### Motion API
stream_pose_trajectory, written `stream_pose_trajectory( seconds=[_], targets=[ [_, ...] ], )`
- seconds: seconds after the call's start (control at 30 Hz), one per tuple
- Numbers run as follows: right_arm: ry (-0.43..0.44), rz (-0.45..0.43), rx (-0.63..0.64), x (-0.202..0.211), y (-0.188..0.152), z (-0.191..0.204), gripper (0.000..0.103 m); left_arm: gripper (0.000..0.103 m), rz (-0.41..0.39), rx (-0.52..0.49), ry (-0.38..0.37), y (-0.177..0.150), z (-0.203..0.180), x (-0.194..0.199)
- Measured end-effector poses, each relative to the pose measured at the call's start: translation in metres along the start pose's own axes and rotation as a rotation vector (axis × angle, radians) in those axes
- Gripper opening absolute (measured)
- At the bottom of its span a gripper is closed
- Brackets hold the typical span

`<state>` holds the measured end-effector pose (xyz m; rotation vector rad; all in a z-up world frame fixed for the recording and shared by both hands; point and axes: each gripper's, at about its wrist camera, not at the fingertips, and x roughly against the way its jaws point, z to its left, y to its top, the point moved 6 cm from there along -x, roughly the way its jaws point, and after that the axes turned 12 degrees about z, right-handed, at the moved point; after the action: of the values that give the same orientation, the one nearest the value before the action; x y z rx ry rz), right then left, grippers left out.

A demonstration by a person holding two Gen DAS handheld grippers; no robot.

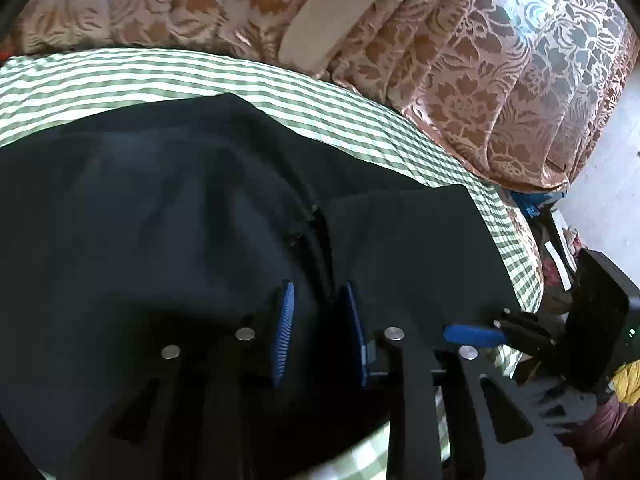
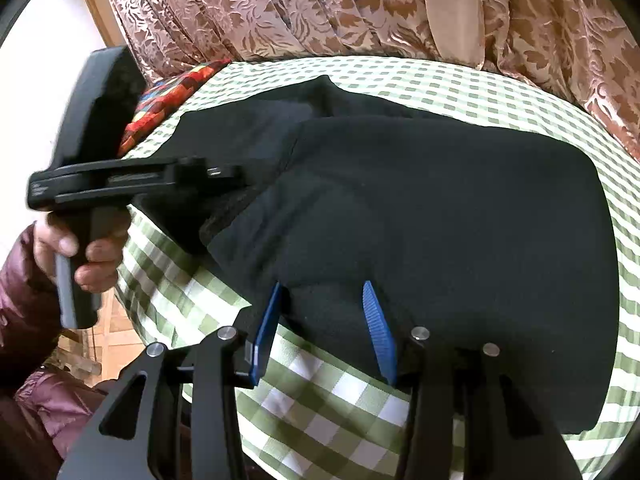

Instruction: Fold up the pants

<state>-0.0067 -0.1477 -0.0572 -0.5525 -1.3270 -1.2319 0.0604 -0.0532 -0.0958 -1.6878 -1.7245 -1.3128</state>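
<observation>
Dark navy pants point(image 1: 180, 208) lie folded on a green-and-white checked cloth point(image 1: 120, 72). My left gripper point(image 1: 318, 292) has its blue pads close together with a fold of the pants between them. In the right wrist view the pants point(image 2: 440, 200) lie as a thick folded stack. My right gripper point(image 2: 324, 286) stands with its blue pads apart at the stack's near edge, fabric bulging between them. The left gripper point(image 2: 224, 172) shows there from the side, closed on the pants' left edge. The right gripper's blue fingertip point(image 1: 472, 334) shows at the pants' right edge.
Floral pink-brown curtains point(image 1: 460, 60) hang behind the cloth-covered surface point(image 2: 320, 400). A colourful patchwork cushion point(image 2: 168, 100) lies at the far left. The person's hand point(image 2: 88, 256) in a maroon sleeve holds the left gripper's handle. Clutter lies on the floor at right point(image 1: 560, 248).
</observation>
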Motion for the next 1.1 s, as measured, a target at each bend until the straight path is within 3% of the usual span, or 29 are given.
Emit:
stream_pose_trajectory(
  seconds=[0.13,0.27,0.57,0.7,0.93,1.1],
  targets=[
    [-0.001,-0.01,-0.011,0.001,0.0,0.0,0.043,0.026,-0.009,0.058,0.11,-0.018,0.017,0.022],
    [0.006,-0.011,-0.026,0.002,0.0,-0.001,0.043,0.042,-0.073,0.206,0.14,-0.04,0.052,0.064],
    [0.013,-0.012,-0.051,0.002,0.001,-0.001,0.044,0.046,-0.268,0.672,0.093,-0.103,0.155,0.156],
    [0.015,-0.01,-0.058,0.002,0.001,-0.002,0.045,0.046,-0.321,0.831,0.049,-0.12,0.188,0.17],
    [0.017,-0.007,-0.065,0.002,0.002,-0.002,0.045,0.046,-0.348,0.953,-0.013,-0.116,0.211,0.159],
    [0.02,-0.01,-0.065,0.002,0.001,-0.003,0.046,0.043,-0.366,0.962,0.007,-0.112,0.217,0.155]
  ],
)
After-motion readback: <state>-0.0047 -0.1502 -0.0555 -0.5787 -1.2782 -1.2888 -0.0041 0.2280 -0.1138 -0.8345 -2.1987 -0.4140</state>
